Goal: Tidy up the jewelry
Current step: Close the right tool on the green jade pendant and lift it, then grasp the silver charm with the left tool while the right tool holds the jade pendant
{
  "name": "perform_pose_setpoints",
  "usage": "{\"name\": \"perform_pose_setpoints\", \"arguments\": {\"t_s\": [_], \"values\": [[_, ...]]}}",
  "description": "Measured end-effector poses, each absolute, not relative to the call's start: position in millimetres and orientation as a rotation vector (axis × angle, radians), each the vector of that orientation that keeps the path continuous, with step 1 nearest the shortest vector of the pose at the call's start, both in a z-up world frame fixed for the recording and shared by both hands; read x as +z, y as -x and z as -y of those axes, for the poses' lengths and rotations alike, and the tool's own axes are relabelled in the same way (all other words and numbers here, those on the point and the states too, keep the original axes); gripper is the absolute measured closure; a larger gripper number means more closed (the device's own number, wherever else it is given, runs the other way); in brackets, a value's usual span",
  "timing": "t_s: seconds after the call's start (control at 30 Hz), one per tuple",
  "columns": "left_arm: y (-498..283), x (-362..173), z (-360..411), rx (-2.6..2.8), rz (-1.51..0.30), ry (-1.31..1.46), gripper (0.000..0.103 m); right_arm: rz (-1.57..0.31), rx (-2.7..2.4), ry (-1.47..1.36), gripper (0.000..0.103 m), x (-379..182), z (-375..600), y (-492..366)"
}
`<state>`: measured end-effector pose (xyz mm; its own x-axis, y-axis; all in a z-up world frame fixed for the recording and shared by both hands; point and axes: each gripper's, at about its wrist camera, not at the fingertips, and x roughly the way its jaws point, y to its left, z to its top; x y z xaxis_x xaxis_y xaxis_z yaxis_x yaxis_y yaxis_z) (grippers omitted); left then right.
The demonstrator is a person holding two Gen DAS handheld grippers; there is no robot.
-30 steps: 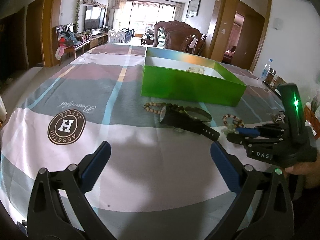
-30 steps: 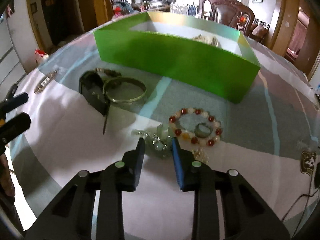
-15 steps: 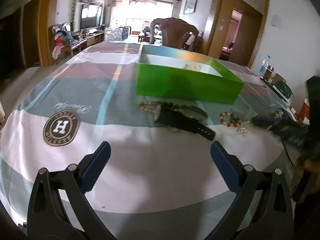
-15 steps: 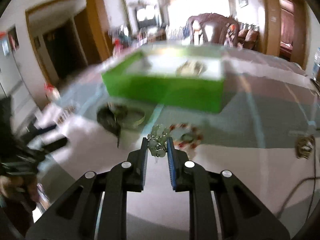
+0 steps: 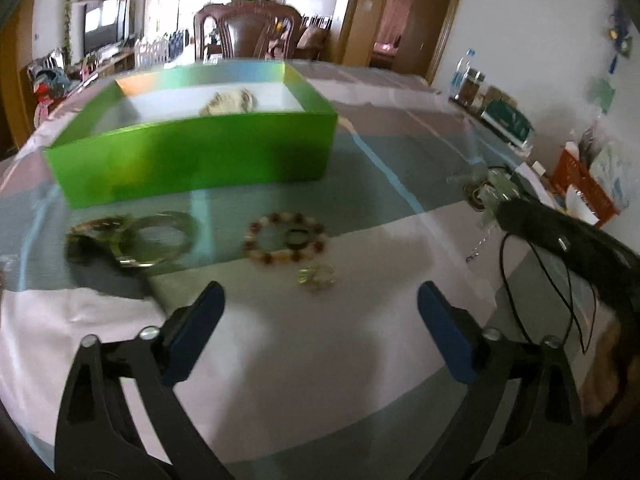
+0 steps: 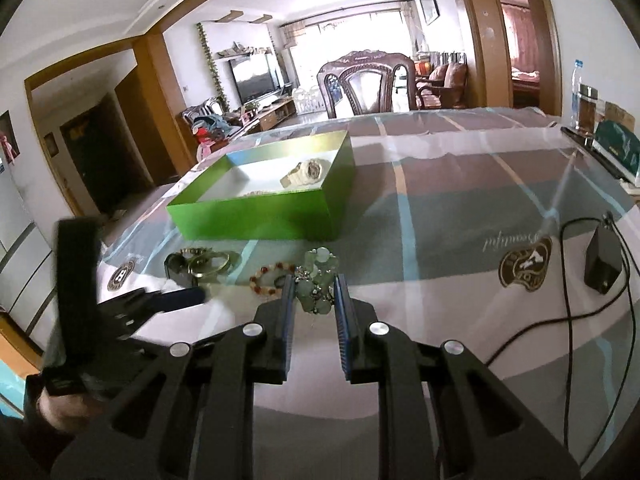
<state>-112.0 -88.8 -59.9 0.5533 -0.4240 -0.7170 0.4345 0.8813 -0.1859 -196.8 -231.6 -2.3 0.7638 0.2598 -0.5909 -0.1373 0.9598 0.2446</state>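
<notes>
My right gripper (image 6: 314, 296) is shut on a pale green jade ornament (image 6: 318, 280) and holds it lifted above the table. In the left wrist view it hangs at the right (image 5: 490, 196). My left gripper (image 5: 320, 320) is open and empty, low over the tablecloth, just before a red and white bead bracelet (image 5: 286, 238) with a ring (image 5: 298, 238) inside it and a small gold piece (image 5: 316, 276). A metal bangle (image 5: 160, 236) and a black watch (image 5: 92, 254) lie to the left. The green box (image 5: 192, 156) holds a cream watch (image 5: 230, 102).
A black adapter (image 6: 602, 258) with a cable lies on the cloth at the right. Bottles and a green tin (image 6: 616, 148) stand along the far right edge. A wooden chair (image 6: 368, 82) stands behind the table.
My right gripper closed on the jade ornament and lifted it off the cloth. My left gripper swung right and forward, and now faces the bead bracelet.
</notes>
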Motion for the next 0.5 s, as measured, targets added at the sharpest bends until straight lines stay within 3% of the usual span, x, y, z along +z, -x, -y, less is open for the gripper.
{"name": "perform_pose_setpoints", "arguments": {"t_s": [0.17,0.2,0.27,0.5], "values": [[94.6,-72.5,103.2,-0.484,-0.912,-0.011,0.036,-0.675,0.231,-0.194,0.084,-6.0,235.9,203.0],[90.5,-75.4,104.8,-0.478,-0.926,-0.009,0.047,-0.674,0.232,-0.194,0.084,-5.5,236.6,204.2],[84.4,-79.5,105.1,-0.475,-0.94,0.003,0.08,-0.663,0.234,-0.197,0.084,-3.3,241.1,207.0],[96.2,-63.0,86.1,-0.501,-0.865,0.051,0.081,-0.646,0.223,-0.202,0.084,3.6,249.0,213.9]]}}
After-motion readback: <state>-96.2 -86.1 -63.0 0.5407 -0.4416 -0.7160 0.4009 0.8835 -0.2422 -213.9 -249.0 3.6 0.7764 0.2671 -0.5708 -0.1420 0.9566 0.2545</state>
